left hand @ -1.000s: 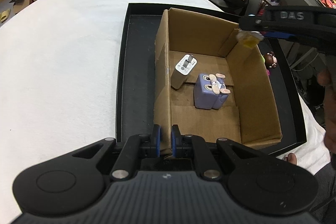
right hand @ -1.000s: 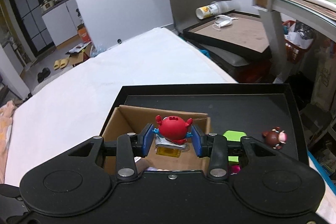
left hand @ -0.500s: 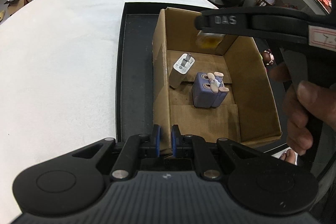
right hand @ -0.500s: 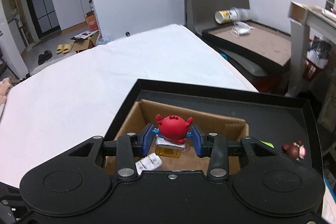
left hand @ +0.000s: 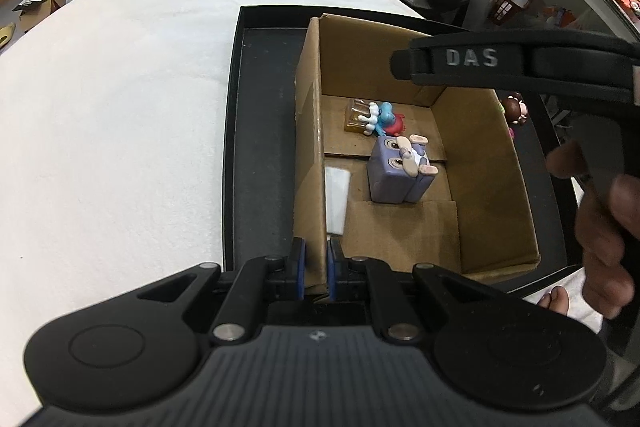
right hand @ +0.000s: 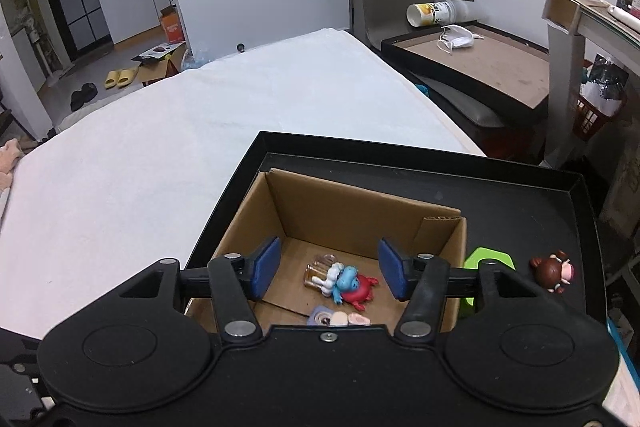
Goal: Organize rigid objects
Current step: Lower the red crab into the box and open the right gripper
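Release step: right tool (right hand: 328,269) spreads empty above the cardboard box (left hand: 484,155); crab figurine (right hand: 352,285) lies inside at 12 o'clock. Left tool (left hand: 316,273) pinches the box wall. Next, fetch the brown figurine (right hand: 554,271) at 3 o'clock.

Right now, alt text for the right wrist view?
Right gripper hangs over an open cardboard box, jaws opening with nothing between them; below lies a red-and-blue crab toy on the box floor, beside a purple figure. The box sits in a black tray on a white table, with a green block and brown figurine beside it.
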A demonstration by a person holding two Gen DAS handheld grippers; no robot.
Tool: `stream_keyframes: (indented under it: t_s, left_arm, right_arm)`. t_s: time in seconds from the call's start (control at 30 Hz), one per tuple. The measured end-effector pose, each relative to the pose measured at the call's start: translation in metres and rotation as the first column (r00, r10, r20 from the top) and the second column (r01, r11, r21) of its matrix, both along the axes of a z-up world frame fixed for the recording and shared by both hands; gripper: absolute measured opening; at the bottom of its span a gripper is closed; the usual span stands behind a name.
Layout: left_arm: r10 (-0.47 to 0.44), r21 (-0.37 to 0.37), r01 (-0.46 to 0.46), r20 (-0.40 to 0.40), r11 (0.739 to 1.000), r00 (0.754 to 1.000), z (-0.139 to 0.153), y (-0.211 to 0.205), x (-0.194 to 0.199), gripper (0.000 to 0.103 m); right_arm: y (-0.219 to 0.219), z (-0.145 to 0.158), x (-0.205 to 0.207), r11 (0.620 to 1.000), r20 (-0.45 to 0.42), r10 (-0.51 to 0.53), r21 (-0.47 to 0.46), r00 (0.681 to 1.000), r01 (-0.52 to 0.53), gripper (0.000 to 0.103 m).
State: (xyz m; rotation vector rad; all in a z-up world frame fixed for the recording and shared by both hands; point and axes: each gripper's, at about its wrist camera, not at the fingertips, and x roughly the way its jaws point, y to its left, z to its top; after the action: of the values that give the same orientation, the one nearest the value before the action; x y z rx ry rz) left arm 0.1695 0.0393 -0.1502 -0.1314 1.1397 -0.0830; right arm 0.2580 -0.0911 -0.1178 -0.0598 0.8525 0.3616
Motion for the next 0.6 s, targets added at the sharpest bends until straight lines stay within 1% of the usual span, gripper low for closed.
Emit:
stream_keyframes:
  t_s: [0.2,0.33,0.6]
  left_arm:
    - [0.006,0.017,-0.006,0.0,1.0,1.0,0.0,-0.003,0.0,0.009]
    - [0.011,0.028,-0.011,0.0,1.0,1.0,0.001,-0.004,0.0,0.009]
    - [0.022,0.046,-0.022,-0.004,0.999,1.0,0.001,-0.008,0.0,0.009]
  right_arm:
    - [-0.014,0.004,-0.004,1.0,-0.024,-0.003,0.002,1.0,0.003,0.056]
    - [-0.025,0.008,-0.006,1.0,-0.029,0.0,0.007,1.0,0.001,0.06]
    - [-0.048,0.013,-0.008,1.0,-0.029,-0.013,0.003,0.999,0.013,0.061]
